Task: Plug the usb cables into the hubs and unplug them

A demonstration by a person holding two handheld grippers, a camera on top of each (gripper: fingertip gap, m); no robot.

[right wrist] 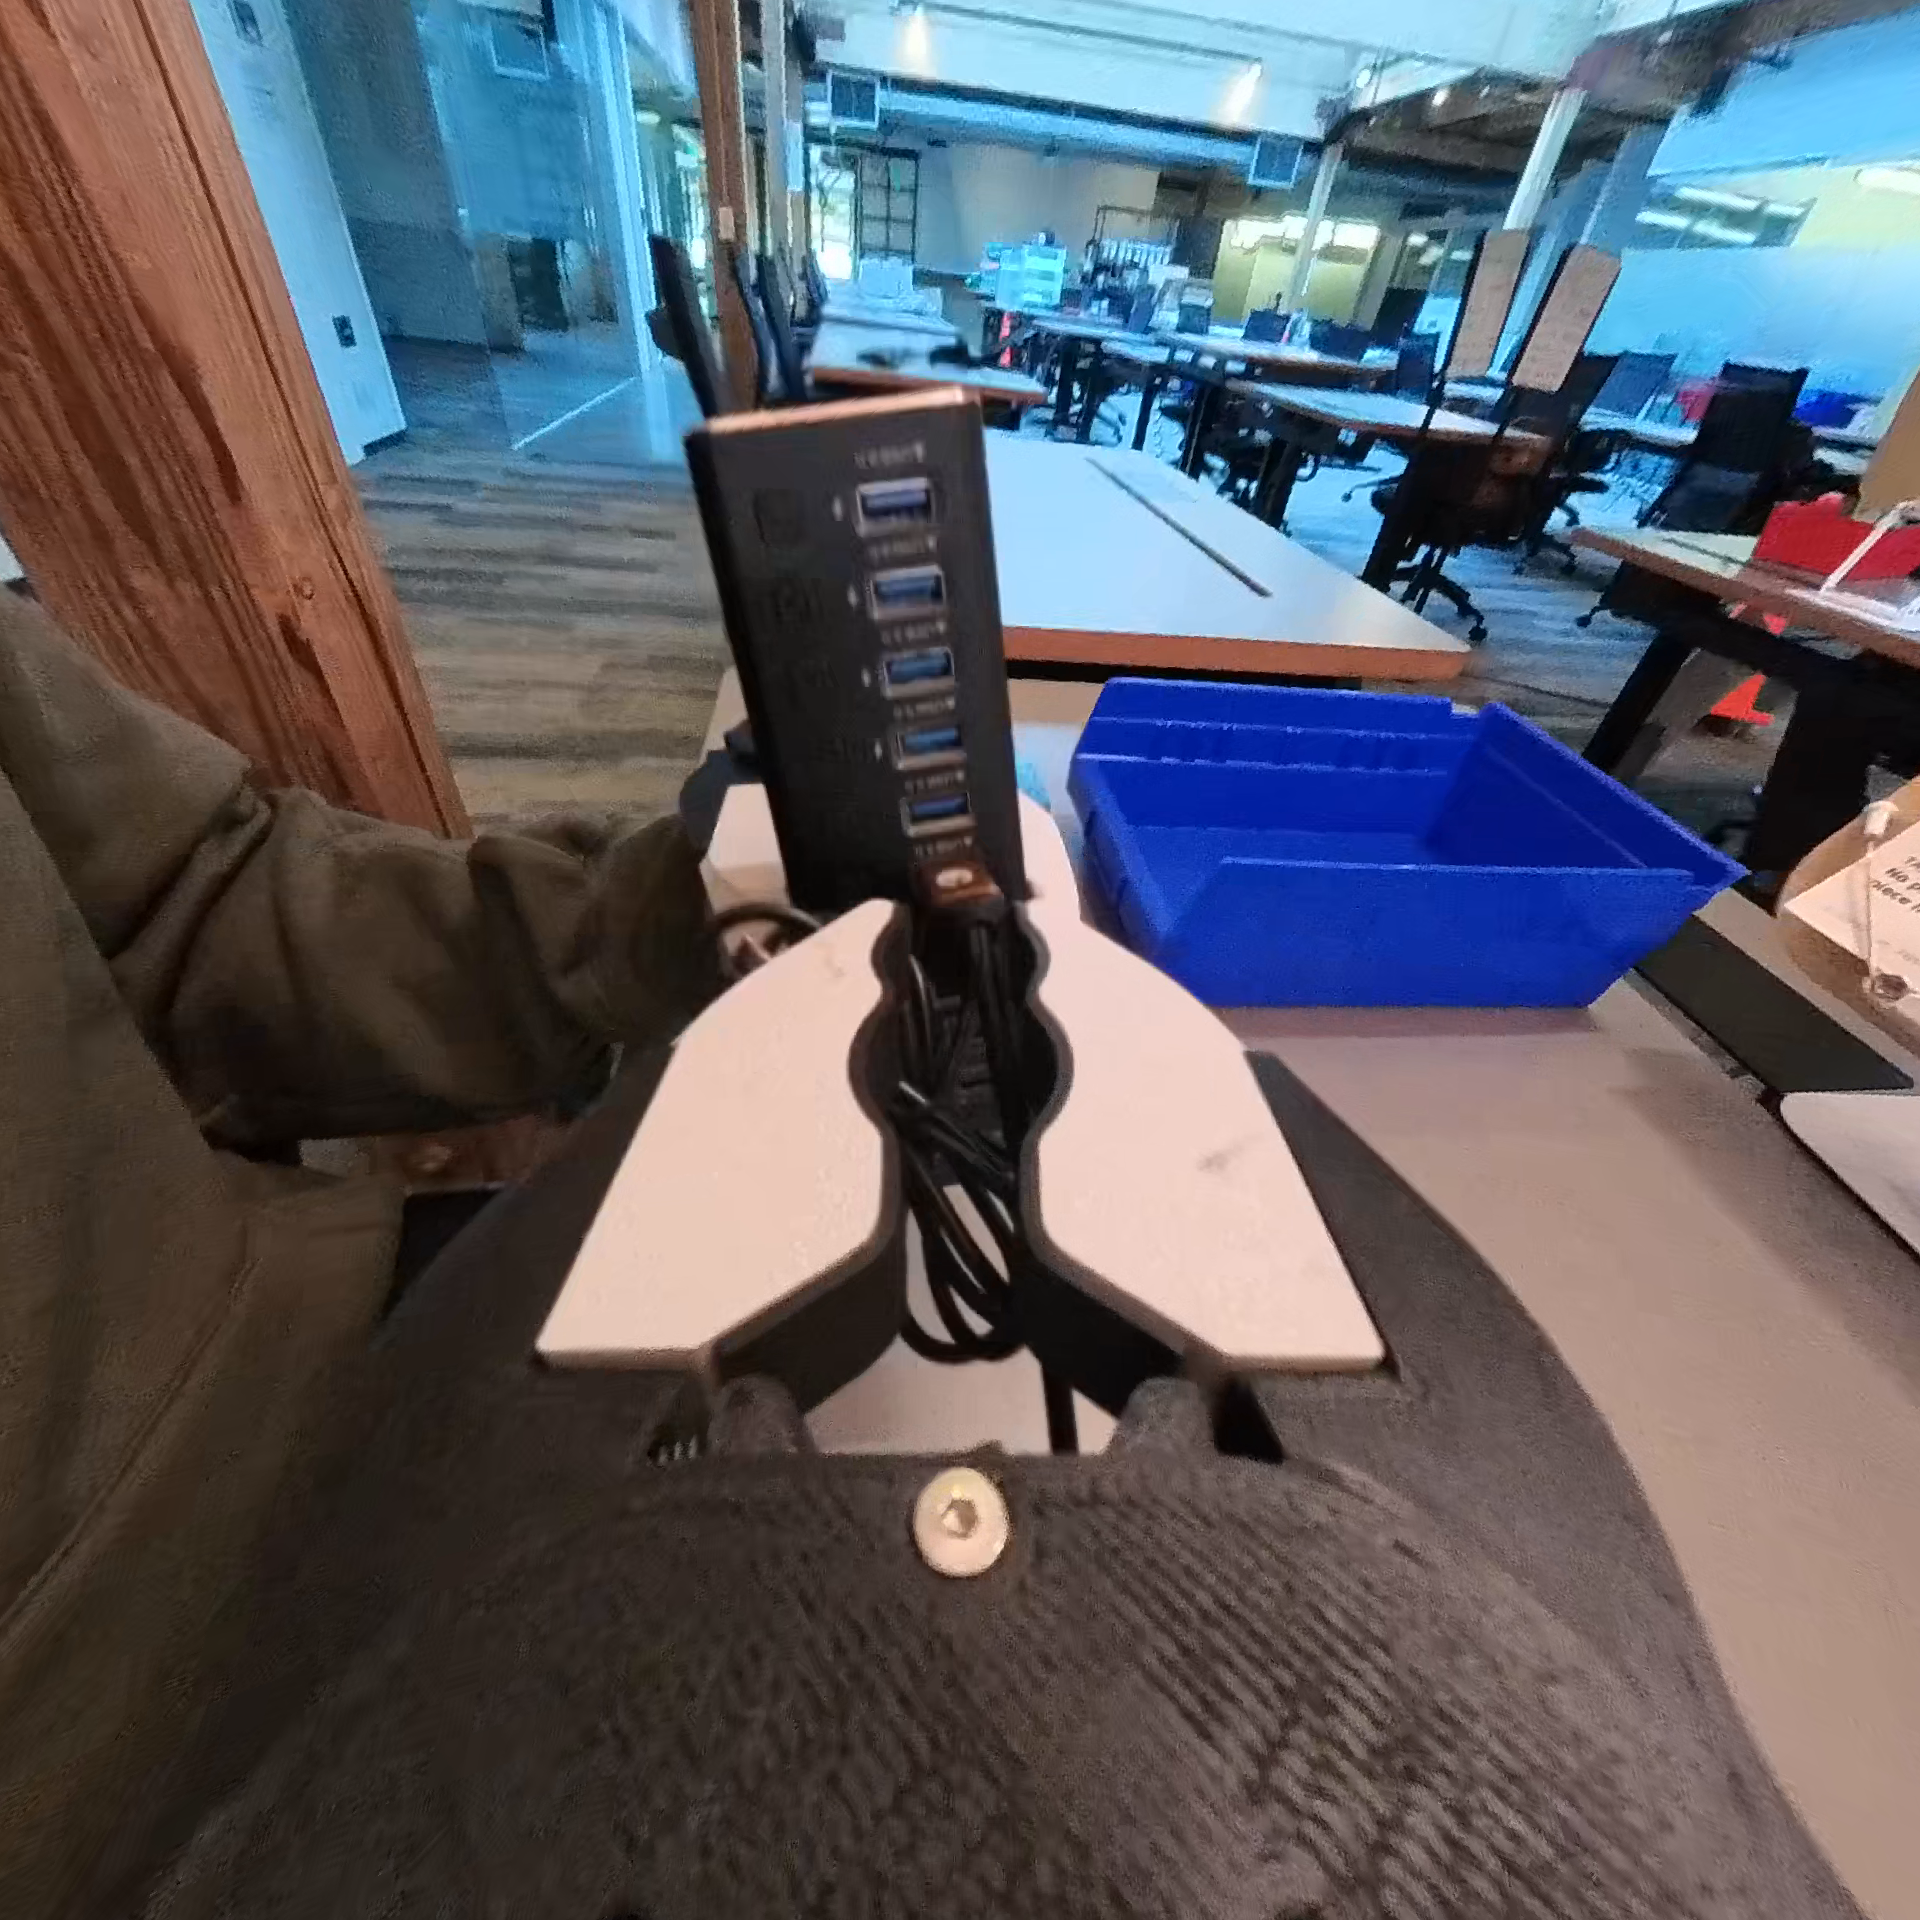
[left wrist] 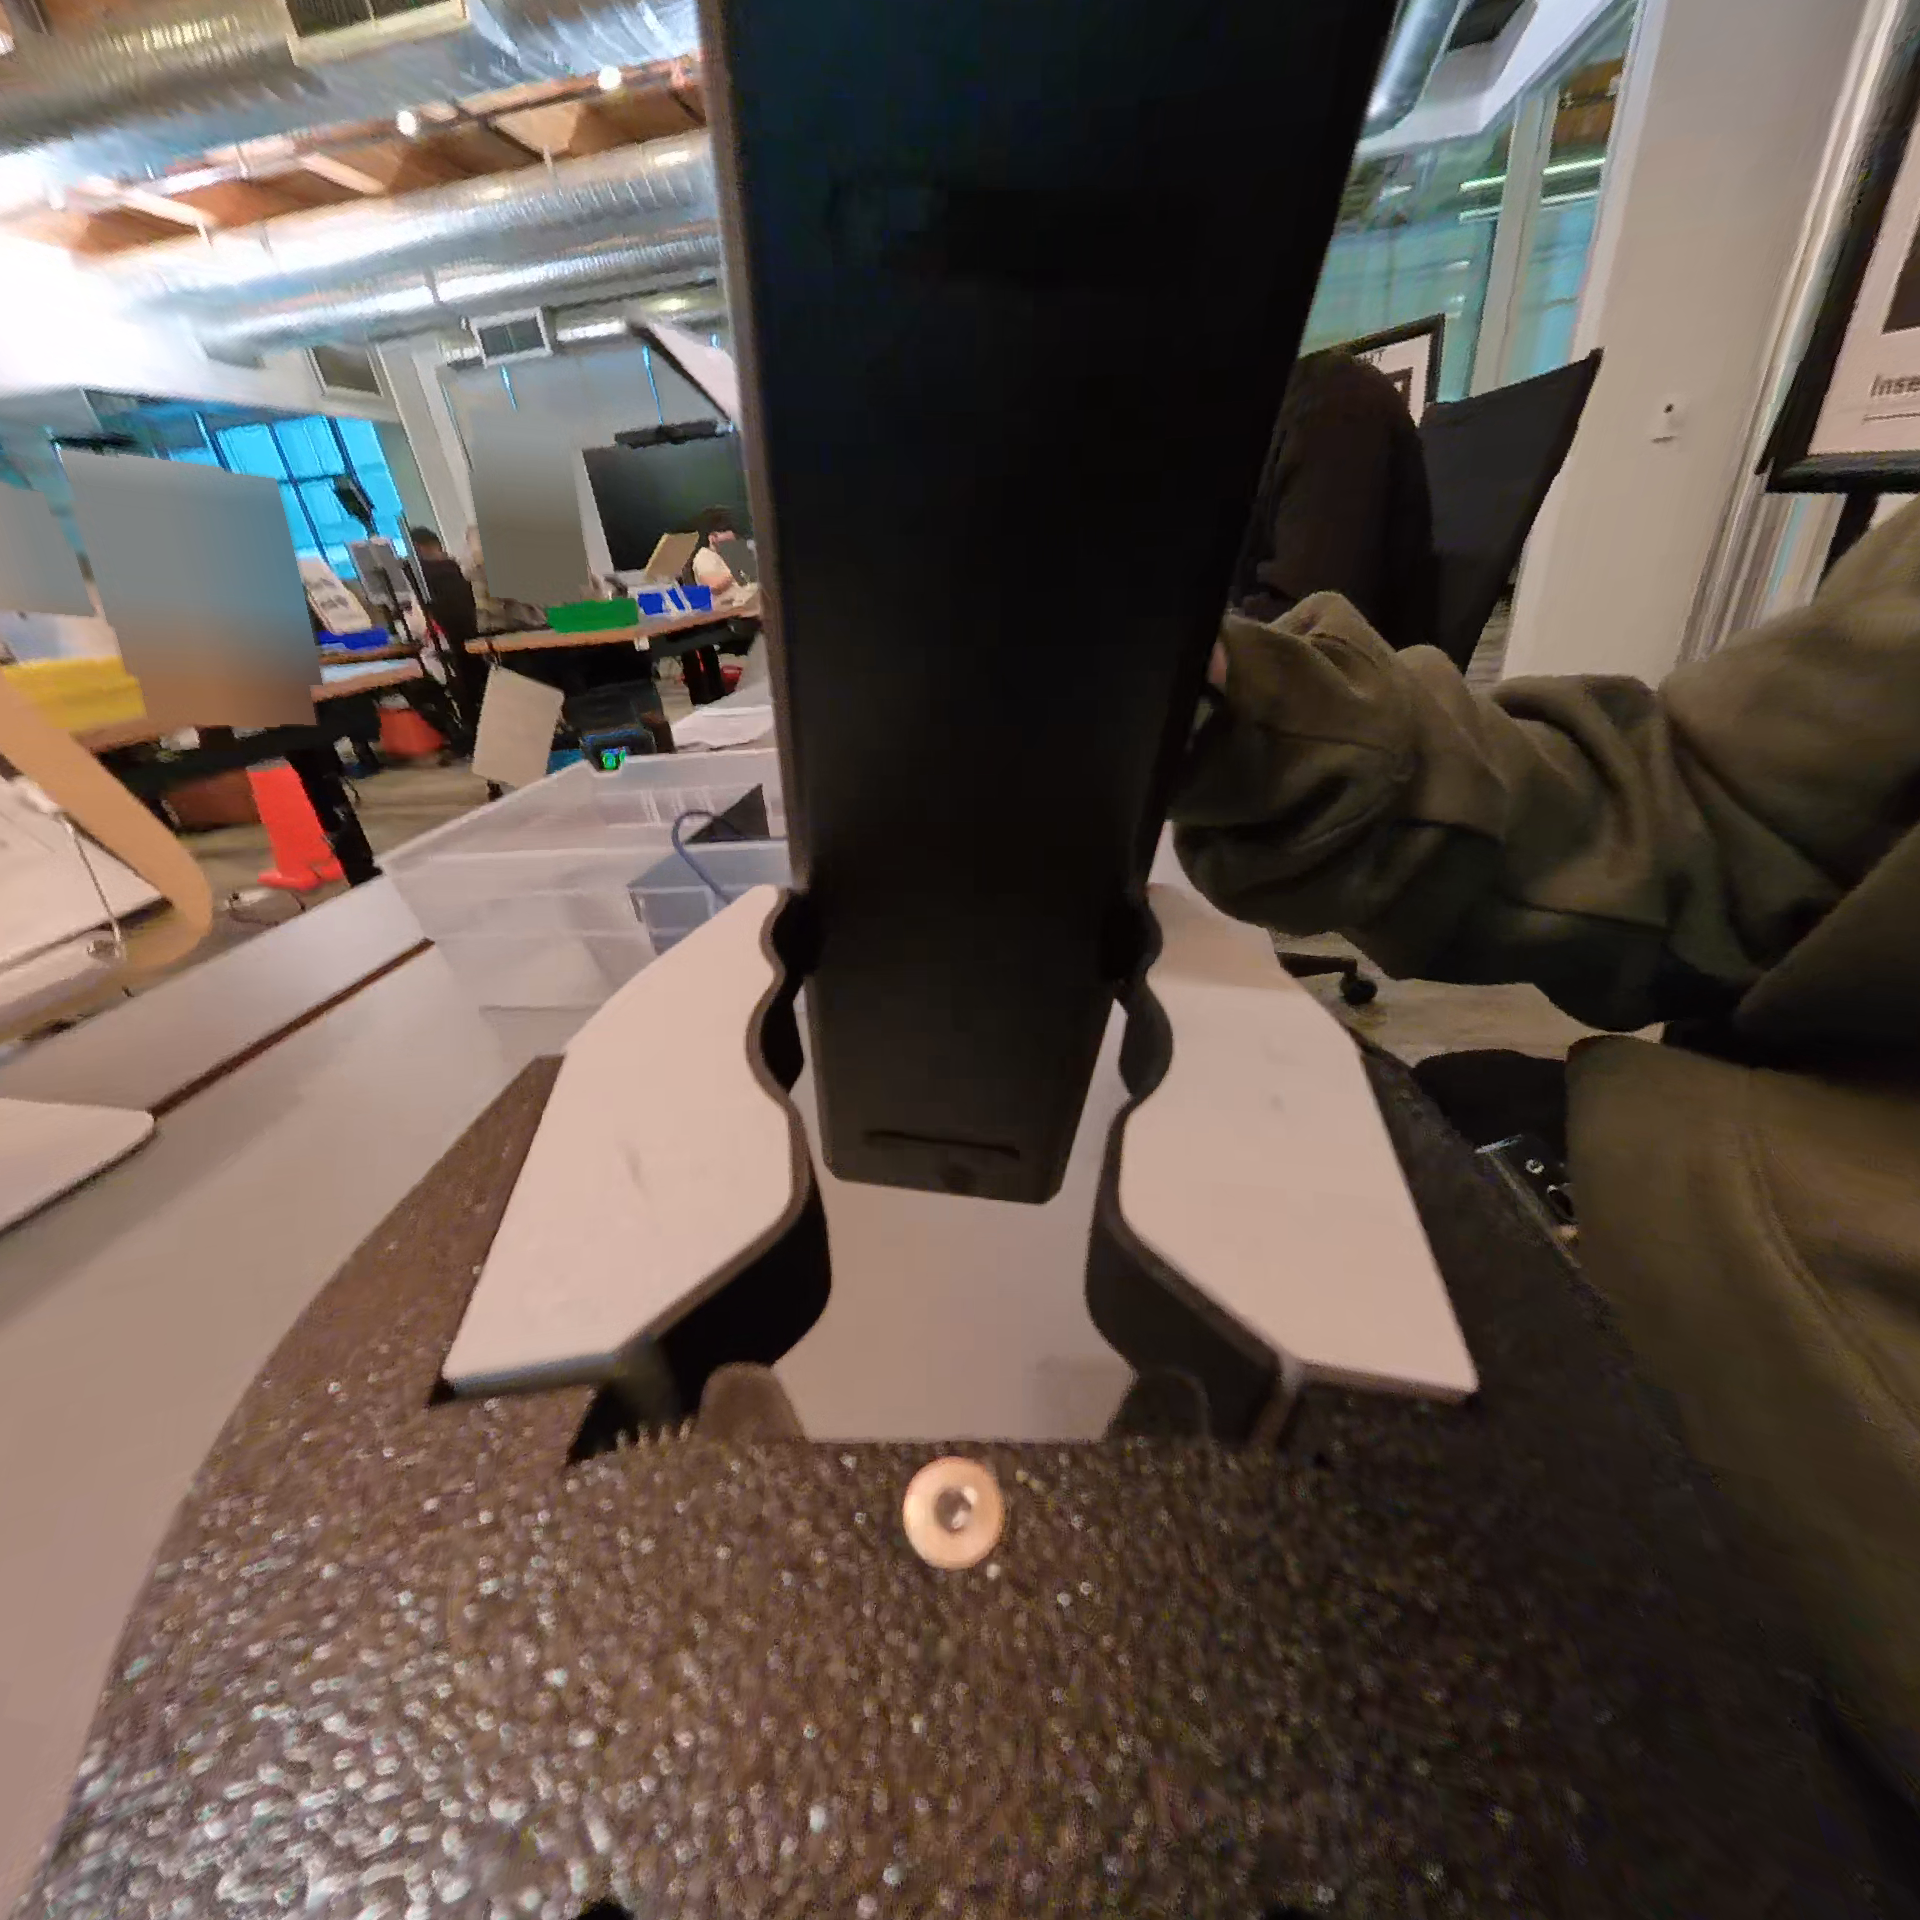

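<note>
Left claw (left wrist: pixel 961 966) clamps black hub (left wrist: pixel 1023 540); hub's port labels blurred, unreadable.

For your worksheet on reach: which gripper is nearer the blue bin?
Right. The right gripper, shut on the cable plug, sits just left of the blue bin; the left gripper holds the hub farther off.

Hub (right wrist: pixel 852 644): black casing, blue port inserts. Cable (right wrist: pixel 956 1143): black. Right gripper (right wrist: pixel 961 935) and left gripper (left wrist: pixel 961 951): pale grey finger plates on black textured bodies. Bin (right wrist: pixel 1382 862): solid blue. Sleeve (left wrist: pixel 1558 831): olive green. Cone (left wrist: pixel 291 821): orange.
</note>
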